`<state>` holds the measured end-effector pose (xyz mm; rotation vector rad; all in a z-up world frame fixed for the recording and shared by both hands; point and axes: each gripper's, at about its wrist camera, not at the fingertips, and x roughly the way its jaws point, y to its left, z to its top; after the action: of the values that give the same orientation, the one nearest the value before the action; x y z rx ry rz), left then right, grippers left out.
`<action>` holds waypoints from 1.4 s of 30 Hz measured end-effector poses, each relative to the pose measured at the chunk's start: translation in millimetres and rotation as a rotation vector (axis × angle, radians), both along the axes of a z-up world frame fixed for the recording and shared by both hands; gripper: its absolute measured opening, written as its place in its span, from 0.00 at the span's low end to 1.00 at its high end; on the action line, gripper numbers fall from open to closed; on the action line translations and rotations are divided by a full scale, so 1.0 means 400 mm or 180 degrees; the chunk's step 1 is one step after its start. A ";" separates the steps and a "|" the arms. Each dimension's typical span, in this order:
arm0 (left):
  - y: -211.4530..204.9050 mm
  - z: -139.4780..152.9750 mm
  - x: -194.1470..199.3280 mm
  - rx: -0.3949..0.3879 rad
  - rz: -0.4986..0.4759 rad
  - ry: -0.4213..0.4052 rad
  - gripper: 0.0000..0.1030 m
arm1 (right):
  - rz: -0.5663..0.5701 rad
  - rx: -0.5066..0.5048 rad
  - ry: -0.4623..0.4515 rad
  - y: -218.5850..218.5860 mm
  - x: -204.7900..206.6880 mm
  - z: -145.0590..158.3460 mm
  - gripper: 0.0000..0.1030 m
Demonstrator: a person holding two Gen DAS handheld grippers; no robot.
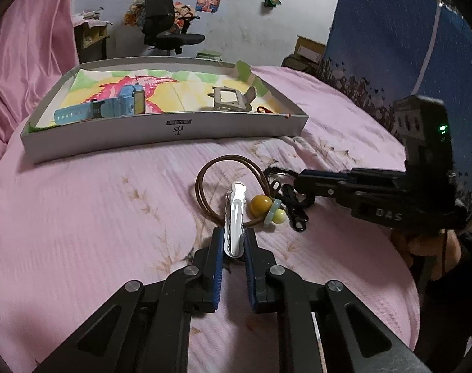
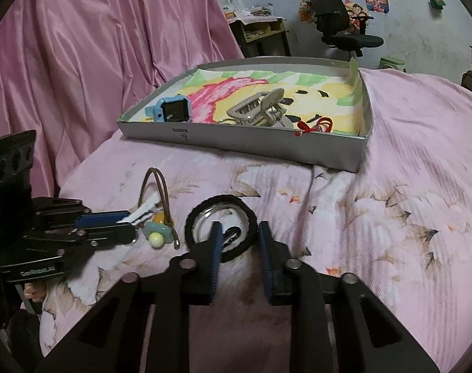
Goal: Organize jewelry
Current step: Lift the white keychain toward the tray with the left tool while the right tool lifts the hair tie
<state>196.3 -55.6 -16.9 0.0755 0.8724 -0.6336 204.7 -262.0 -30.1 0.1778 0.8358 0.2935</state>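
My left gripper [image 1: 234, 236] is shut on the near end of a white hair clip [image 1: 235, 208] lying on the pink bedspread. Under the clip lies a brown hair tie [image 1: 205, 171] with yellow and green beads [image 1: 260, 205]. My right gripper [image 2: 239, 228] straddles the rim of a black ring [image 2: 220, 200]. One finger is inside the ring and one outside, with a gap still showing, so it counts as open. Black chain links [image 1: 296, 216] lie beside it. Behind stands a grey tray [image 1: 174, 130] holding a blue watch [image 1: 111, 108] and a beige claw clip [image 1: 233, 99].
The tray [image 2: 251, 144] also holds a small red cord piece [image 2: 316, 124]. Pink curtains [image 2: 80, 62] hang at the left. A blue board [image 1: 391, 46] stands at the right, with a black office chair [image 1: 167, 25] beyond the bed. A hand [image 1: 422, 242] grips the right tool.
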 end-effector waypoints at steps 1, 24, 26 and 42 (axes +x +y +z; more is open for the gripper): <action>0.005 0.000 -0.004 -0.0040 0.0020 -0.0004 0.12 | -0.0014 -0.0001 0.0012 -0.001 0.001 -0.002 0.11; 0.064 0.033 -0.071 -0.0461 0.0514 -0.0467 0.12 | -0.0222 0.0179 -0.0410 -0.038 -0.043 0.045 0.05; 0.060 0.042 -0.066 -0.0424 0.0553 -0.0490 0.12 | -0.0224 0.0185 -0.0447 -0.038 -0.043 0.051 0.05; -0.048 0.152 0.151 -0.0196 0.0824 -0.0552 0.12 | -0.0384 0.0253 -0.0932 -0.062 0.050 0.158 0.05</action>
<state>256.7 -74.6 44.0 -0.0376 0.6804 -0.4041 224.8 -286.8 33.1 0.2519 0.5215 0.2324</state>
